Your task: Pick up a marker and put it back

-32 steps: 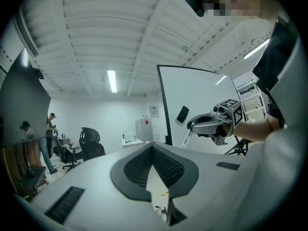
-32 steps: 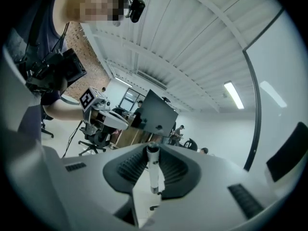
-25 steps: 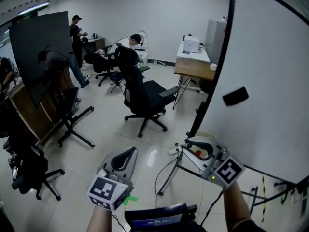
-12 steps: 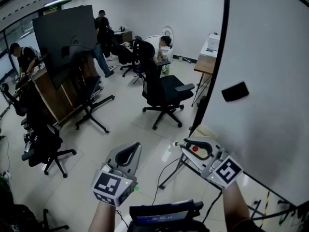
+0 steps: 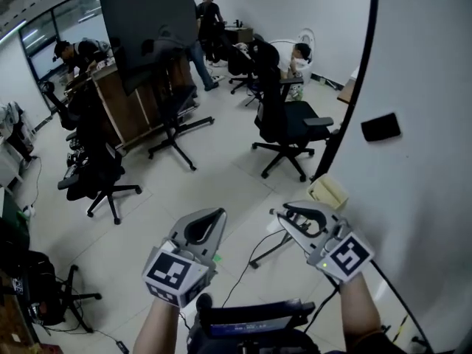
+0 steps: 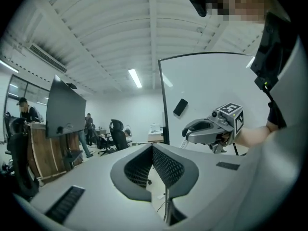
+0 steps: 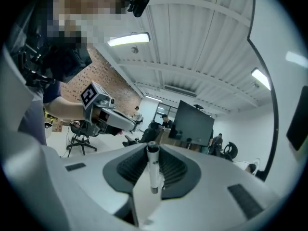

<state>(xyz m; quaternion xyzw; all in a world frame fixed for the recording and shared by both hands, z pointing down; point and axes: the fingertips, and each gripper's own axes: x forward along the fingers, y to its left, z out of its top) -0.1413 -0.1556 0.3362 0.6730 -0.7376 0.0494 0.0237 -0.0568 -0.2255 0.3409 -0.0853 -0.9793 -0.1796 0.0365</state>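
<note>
Whiteboard (image 5: 435, 65): now at the frame's right edge; the view has swung toward the room.
Left gripper (image 6: 153, 150): jaws together, empty.
Right gripper (image 7: 150, 150): clamped on marker (image 7: 153, 172), carried away from the board. No tray in view, so the return is apparently pending.

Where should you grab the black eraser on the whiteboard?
Probably across its narrow width, on the two long edges. The eraser sits flat on the whiteboard and is a bit tilted, so come straight at the board's face with the jaws turned to match that tilt.
</note>
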